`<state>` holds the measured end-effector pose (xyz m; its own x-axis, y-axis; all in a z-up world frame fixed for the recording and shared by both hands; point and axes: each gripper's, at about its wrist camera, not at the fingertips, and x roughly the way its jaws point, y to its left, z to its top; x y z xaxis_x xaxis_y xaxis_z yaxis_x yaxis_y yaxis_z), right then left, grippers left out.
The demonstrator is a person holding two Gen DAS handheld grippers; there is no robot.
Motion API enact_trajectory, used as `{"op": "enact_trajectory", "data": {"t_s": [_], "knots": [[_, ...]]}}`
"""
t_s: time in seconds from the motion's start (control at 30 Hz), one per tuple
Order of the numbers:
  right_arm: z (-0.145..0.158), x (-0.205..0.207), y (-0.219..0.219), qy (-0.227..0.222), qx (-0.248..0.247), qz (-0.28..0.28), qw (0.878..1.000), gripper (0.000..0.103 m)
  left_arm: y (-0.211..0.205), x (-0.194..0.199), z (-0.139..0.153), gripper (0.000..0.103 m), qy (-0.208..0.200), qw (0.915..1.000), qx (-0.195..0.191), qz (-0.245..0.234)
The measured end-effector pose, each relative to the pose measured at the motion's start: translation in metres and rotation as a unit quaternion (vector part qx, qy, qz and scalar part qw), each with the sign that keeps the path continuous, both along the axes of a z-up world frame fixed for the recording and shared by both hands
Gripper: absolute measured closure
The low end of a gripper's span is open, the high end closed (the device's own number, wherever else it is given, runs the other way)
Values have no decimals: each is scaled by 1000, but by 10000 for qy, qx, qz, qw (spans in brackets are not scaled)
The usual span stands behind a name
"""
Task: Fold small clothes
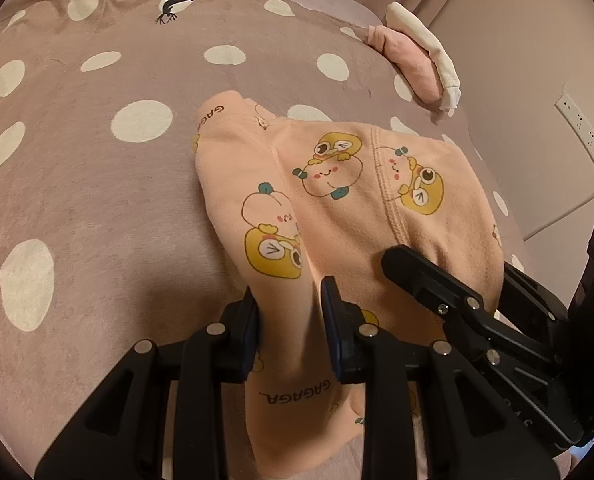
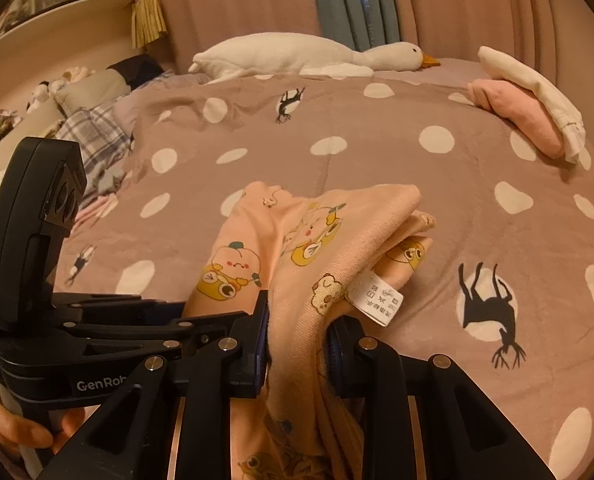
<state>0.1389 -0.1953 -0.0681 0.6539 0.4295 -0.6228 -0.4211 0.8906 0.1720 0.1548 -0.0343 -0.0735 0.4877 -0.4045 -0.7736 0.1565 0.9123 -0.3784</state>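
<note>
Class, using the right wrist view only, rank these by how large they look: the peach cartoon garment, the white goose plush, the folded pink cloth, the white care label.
1. Peach garment, though nearness inflates it.
2. Goose plush.
3. Pink cloth.
4. Care label.

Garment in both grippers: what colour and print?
Peach garment with yellow frog and peach cartoon characters; clearest in the left wrist view.

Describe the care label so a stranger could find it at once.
Start at the polka-dot bedspread, then the peach cartoon-print garment at its near edge. The care label sticks out of its right-hand folds: the only small white printed tag there.
</note>
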Motion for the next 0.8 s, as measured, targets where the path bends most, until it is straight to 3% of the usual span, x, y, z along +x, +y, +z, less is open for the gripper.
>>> {"op": "enact_trajectory", "data": {"t_s": [0.8], "knots": [[14, 0, 42, -61, 85, 459, 9989, 77, 47, -19, 17, 76, -101, 9989, 55, 452]]}}
